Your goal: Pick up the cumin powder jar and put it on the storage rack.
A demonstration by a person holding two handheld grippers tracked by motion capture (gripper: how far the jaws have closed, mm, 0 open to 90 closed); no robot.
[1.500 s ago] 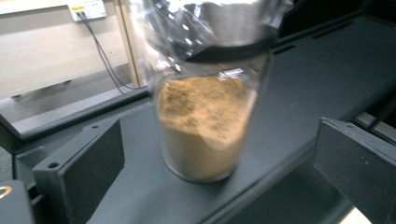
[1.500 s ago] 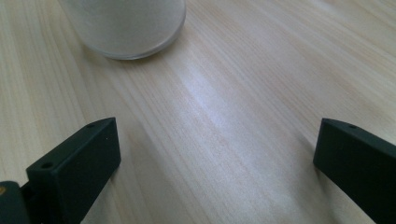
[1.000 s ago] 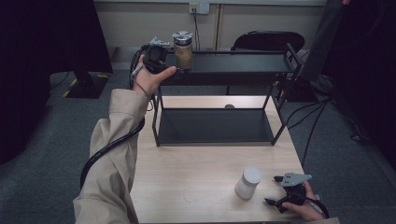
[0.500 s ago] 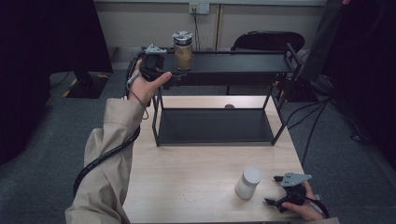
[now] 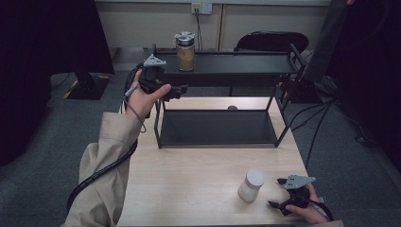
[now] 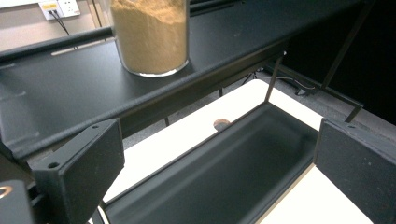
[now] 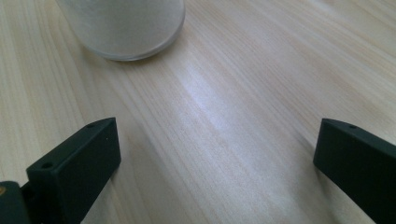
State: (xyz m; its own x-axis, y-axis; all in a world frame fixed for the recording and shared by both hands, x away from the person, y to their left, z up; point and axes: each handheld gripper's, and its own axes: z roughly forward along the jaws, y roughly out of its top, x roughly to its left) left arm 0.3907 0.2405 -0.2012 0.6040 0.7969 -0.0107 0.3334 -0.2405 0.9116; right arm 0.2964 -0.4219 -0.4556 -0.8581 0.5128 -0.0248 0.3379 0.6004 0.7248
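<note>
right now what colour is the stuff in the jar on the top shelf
Tan-brown powder in the jar, clearest in the left gripper view.

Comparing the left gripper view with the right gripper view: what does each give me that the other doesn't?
Left gripper view: the jar of tan powder standing on the black top shelf, the rack's lower tray below, and a wall socket. Right gripper view: the white jar's base, standing on the wooden table ahead. Shared: each gripper's own two black jaws, wide apart and holding nothing.
</note>
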